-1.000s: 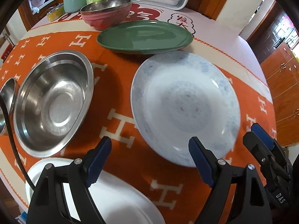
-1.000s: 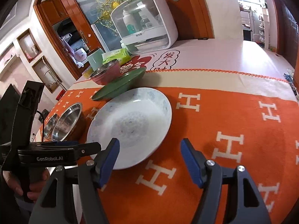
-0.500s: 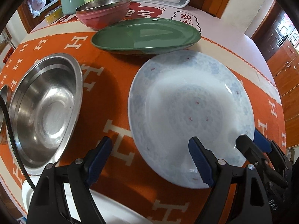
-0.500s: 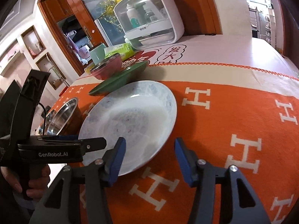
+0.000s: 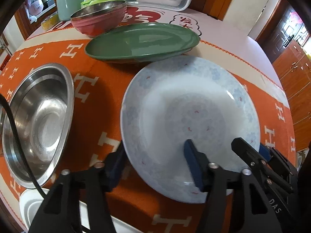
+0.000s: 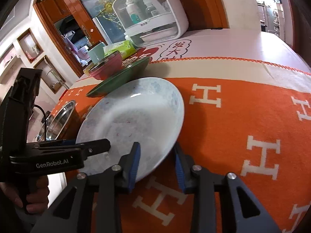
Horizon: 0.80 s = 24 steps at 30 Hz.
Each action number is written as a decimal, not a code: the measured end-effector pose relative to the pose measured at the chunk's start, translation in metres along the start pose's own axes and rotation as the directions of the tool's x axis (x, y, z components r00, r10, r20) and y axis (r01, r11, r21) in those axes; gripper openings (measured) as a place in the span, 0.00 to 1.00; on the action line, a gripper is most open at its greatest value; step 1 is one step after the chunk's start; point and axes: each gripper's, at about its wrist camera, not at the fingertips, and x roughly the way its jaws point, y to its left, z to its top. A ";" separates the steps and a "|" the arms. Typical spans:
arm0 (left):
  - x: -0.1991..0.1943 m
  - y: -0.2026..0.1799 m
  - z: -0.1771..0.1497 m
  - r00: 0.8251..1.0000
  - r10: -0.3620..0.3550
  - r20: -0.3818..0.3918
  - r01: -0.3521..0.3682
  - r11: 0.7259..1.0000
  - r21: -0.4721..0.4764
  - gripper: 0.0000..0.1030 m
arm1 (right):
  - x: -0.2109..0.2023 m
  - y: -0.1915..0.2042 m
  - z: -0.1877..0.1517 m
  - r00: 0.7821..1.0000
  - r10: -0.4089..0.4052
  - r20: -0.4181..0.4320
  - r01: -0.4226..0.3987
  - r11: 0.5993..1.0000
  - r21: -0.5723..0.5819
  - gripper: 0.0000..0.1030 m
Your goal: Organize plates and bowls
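Observation:
A pale blue patterned plate (image 5: 190, 116) lies on the orange cloth, also in the right wrist view (image 6: 132, 120). My left gripper (image 5: 153, 165) is open and straddles its near left rim, one finger outside, one over the plate. My right gripper (image 6: 157, 159) is open and straddles the plate's near right rim. A green plate (image 5: 141, 42) lies just behind it, a pink bowl with a steel bowl inside (image 5: 99, 19) further back. A large steel bowl (image 5: 38, 120) sits at left.
A white plate (image 5: 33, 207) lies at the near left edge. A white appliance (image 6: 151, 19), a green tissue pack (image 6: 120, 48) and a mint cup (image 5: 68, 3) stand at the back. The cloth (image 6: 243, 126) extends to the right.
Both grippers moved forward onto the blue plate's near rim, and their jaws narrowed; the right one now brackets the rim.

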 end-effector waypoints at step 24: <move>-0.014 0.014 -0.009 1.000 0.027 -0.014 -0.028 0.999 -0.041 0.20 | -0.004 -0.002 0.004 0.995 -0.047 -0.084 0.052 0.997 0.063 0.20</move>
